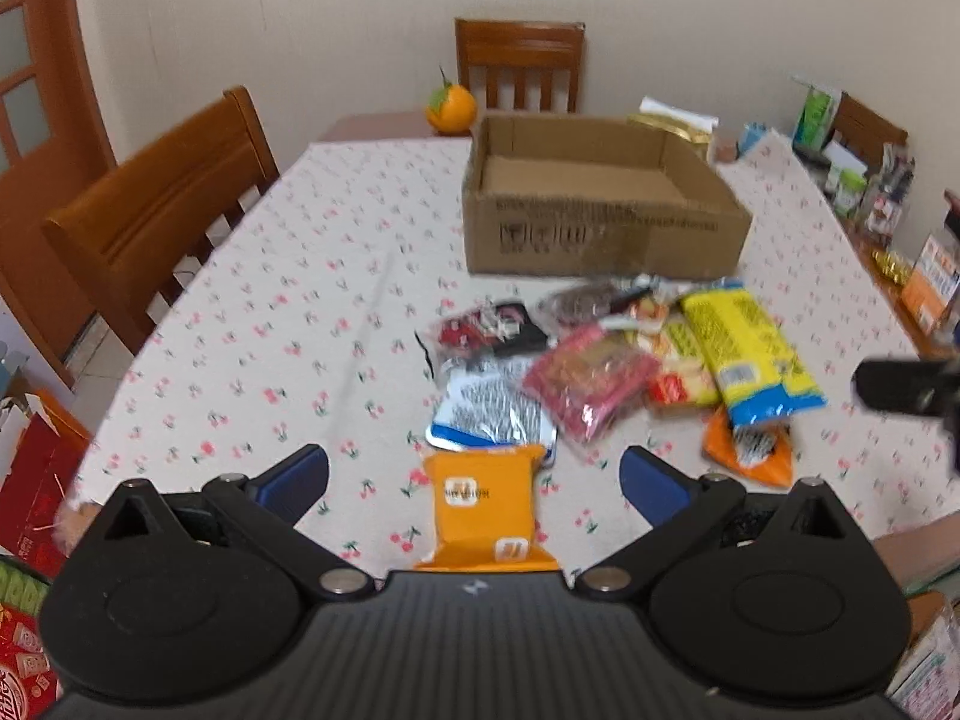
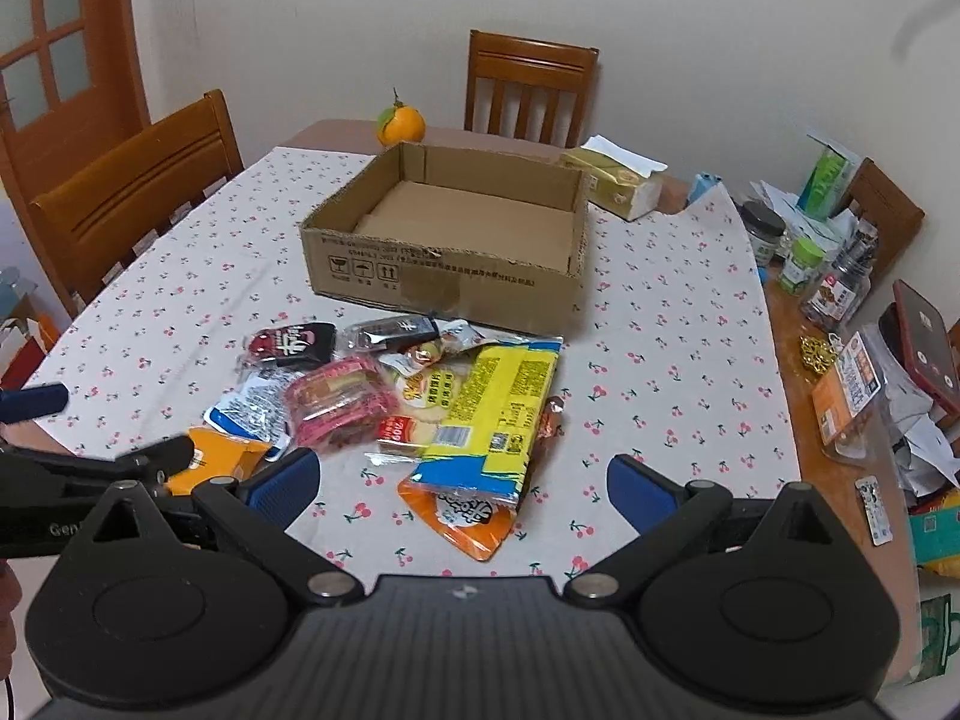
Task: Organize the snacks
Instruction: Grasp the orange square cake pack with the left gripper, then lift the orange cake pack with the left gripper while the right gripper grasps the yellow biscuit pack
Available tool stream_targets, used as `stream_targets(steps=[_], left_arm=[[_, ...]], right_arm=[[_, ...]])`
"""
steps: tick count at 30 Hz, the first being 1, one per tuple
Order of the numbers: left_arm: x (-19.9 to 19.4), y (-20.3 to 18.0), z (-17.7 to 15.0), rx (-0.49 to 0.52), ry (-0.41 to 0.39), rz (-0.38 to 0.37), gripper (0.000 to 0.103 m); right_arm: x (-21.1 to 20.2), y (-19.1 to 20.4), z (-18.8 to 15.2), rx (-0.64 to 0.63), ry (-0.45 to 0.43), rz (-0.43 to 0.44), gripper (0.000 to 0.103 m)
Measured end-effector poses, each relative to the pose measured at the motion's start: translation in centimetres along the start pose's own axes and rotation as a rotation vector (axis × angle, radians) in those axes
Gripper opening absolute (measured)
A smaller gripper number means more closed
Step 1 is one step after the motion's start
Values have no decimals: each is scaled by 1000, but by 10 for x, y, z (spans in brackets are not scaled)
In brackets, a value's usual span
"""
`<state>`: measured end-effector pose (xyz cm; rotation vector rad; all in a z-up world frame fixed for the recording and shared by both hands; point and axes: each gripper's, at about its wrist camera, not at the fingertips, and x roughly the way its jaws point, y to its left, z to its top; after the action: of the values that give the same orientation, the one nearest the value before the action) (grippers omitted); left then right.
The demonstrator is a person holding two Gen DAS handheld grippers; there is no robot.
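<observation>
On the bench, our snacks lie heaped before the empty box. Both claws, left and right, gape empty; grabbing overlapped packets could drag neighbours along.

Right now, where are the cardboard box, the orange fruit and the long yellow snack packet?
cardboard box [image 2: 444,279]: right wrist view, front wall.
orange fruit [image 2: 401,125]: right wrist view, middle of its skin.
yellow snack packet [image 2: 504,402]: right wrist view, middle of wrapper.
</observation>
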<state>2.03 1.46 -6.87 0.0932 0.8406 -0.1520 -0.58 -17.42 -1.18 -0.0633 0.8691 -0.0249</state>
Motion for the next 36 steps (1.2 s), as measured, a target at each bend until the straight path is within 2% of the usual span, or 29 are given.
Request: stream_targets(steps=[8,10,12,17,21,24,25,30,36], left_arm=[[45,5,-21,-33,104,-26,99],[51,8,-23,-52,106,-38,99],[56,10,-24,-69,109,-49,94],[67,4,-22,-49,128,-55,74],[71,0,-23,-44,136,-69,66],[72,-4,-22,-15,127,-61,56],[73,-4,-21,-11,123,-57,48],[73,0,-18,-21,124,-73,46],[60,10,-11,5,103,-56,45]], right_arm=[[14,-7,-10,9,37,-5,103],[17,-8,-12,14,46,-12,103],[20,-9,-13,23,52,-14,103],[29,-11,-13,30,76,-25,103],[33,-13,-10,39,76,-26,103],[38,-16,-8,48,82,-24,103],[41,-17,-7,50,88,-24,103],[51,-17,-4,53,103,-21,103],[65,-18,4,45,112,-13,103]])
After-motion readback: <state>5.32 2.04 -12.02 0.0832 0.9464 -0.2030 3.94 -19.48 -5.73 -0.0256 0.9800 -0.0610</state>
